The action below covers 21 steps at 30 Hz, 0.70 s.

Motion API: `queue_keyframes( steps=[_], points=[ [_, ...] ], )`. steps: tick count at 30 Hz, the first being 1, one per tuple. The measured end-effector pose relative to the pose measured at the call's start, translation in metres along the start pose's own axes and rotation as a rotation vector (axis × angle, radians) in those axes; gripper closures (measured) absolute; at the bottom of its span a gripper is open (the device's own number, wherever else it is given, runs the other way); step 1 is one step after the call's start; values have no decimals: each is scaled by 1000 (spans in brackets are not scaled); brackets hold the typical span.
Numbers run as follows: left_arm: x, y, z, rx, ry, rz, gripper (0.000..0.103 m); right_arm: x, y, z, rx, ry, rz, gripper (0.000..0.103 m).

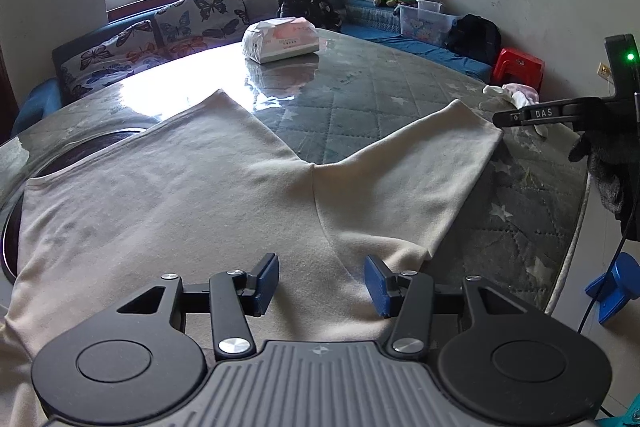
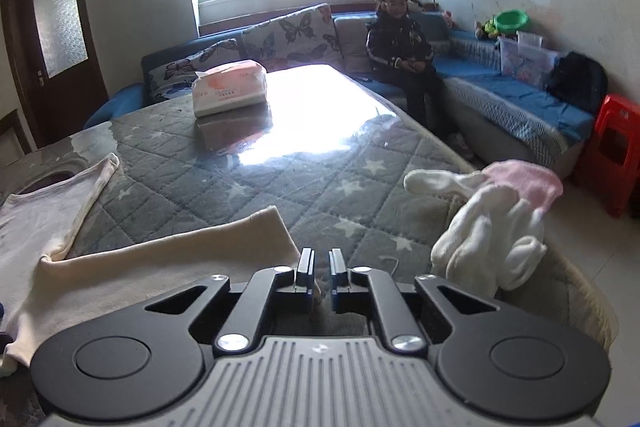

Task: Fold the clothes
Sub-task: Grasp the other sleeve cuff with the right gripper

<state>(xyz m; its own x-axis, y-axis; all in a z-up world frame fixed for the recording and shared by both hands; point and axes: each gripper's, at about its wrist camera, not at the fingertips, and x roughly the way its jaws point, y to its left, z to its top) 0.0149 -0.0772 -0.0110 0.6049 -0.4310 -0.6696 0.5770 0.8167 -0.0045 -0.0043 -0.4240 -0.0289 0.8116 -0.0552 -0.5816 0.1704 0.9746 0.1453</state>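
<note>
Across the near half of the round, quilt-covered table (image 1: 400, 83): cream knit trousers (image 1: 208, 199), spread flat, unfolded, waist toward the near edge, two legs forking away toward the far side, long axis near-to-far. Directly over the seat of the garment: left gripper (image 1: 321, 285), blue pads wide apart, nothing held, fabric straight ahead and beneath. Beyond the right-hand leg, by the right edge: right gripper (image 2: 321, 269), pads nearly closed with a narrow gap, nothing visibly gripped, leg hem just to its left. Outward: pink-and-white bundle of small clothes (image 2: 496, 223) at the right edge; white tissue pack (image 1: 281, 41) at the far edge.
</note>
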Motion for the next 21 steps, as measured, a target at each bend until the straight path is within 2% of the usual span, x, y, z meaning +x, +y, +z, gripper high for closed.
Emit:
queue_keyframes(
  steps=[2, 3, 4, 11, 14, 16, 21],
  points=[
    [-2, 1, 1, 1, -8, 3, 52, 0, -2, -1, 13, 1, 4, 88],
    [-2, 1, 2, 1, -9, 4, 52, -1, -3, -1, 18, 1, 8, 78],
    [-2, 1, 2, 1, -9, 5, 52, -3, -3, -2, 21, 0, 14, 72],
    [2, -1, -2, 8, 5, 4, 52, 5, 3, -9, 8, 29, 27, 71],
    [2, -1, -4, 6, 10, 6, 52, 7, 11, -9, -26, 33, 30, 74],
    [0, -1, -5, 5, 9, 9, 52, 8, 16, -9, -53, 33, 31, 92],
    [-11, 1, -3, 9, -11, 12, 52, 2, 17, -1, -75, -4, 21, 94]
  ],
)
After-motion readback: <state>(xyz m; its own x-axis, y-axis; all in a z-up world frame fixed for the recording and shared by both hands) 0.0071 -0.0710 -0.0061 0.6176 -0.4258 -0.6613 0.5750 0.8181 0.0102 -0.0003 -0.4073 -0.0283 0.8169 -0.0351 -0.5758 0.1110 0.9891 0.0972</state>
